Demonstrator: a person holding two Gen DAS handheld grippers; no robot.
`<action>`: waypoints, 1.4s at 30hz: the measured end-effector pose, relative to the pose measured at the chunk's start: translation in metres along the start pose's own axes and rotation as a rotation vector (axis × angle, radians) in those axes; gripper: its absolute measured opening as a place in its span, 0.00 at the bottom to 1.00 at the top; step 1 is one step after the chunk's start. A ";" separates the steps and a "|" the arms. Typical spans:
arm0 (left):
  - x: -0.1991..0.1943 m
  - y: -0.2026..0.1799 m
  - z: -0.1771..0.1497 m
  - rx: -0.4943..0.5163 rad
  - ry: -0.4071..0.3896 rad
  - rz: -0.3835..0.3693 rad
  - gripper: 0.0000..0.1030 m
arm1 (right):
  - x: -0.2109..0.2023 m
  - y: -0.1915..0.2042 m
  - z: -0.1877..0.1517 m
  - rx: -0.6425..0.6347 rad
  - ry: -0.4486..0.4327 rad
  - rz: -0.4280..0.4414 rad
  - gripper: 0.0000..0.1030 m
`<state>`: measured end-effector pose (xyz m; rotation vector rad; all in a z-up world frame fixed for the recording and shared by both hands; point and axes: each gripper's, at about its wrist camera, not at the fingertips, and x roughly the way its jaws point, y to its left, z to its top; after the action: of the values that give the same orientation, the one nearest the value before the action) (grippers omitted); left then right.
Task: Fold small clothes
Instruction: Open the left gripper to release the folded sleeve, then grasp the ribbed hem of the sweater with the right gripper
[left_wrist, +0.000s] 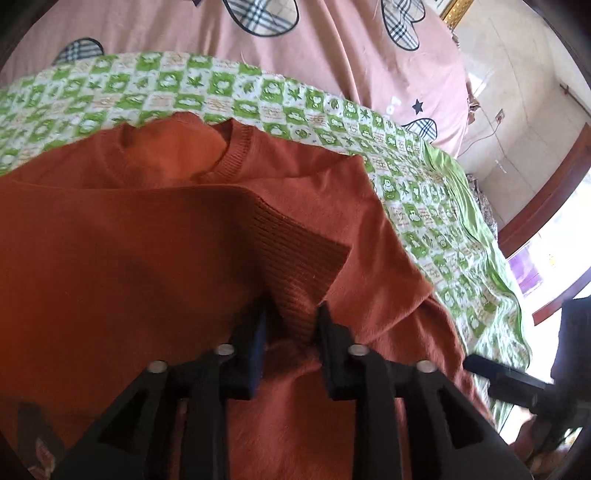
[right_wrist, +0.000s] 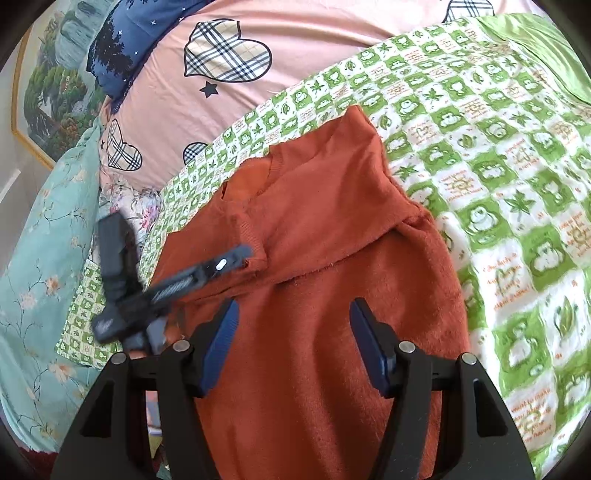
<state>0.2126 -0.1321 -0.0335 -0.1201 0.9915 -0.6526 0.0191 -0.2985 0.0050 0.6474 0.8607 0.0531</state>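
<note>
Left claw (left_wrist: 291, 314) pinching orange sweater (right_wrist: 325, 295) cuff (left_wrist: 295, 258); right claw (right_wrist: 291, 332) wide above hem

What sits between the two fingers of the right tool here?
Only the orange sweater: its fuzzy body fills the gap between the right tool's wide-open fingers, and nothing is pinched. The right wrist view shows this.
</note>
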 end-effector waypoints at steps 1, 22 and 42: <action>-0.009 0.003 -0.005 0.007 -0.014 0.010 0.49 | 0.004 0.002 0.003 -0.005 0.003 0.005 0.62; -0.129 0.210 -0.070 -0.374 -0.151 0.480 0.54 | 0.141 0.045 0.067 -0.106 0.137 -0.037 0.05; -0.143 0.234 -0.087 -0.522 -0.278 0.372 0.51 | 0.087 -0.023 0.082 -0.063 0.029 -0.153 0.05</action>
<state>0.1957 0.1534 -0.0657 -0.4607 0.8636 -0.0226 0.1308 -0.3326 -0.0292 0.5218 0.9307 -0.0480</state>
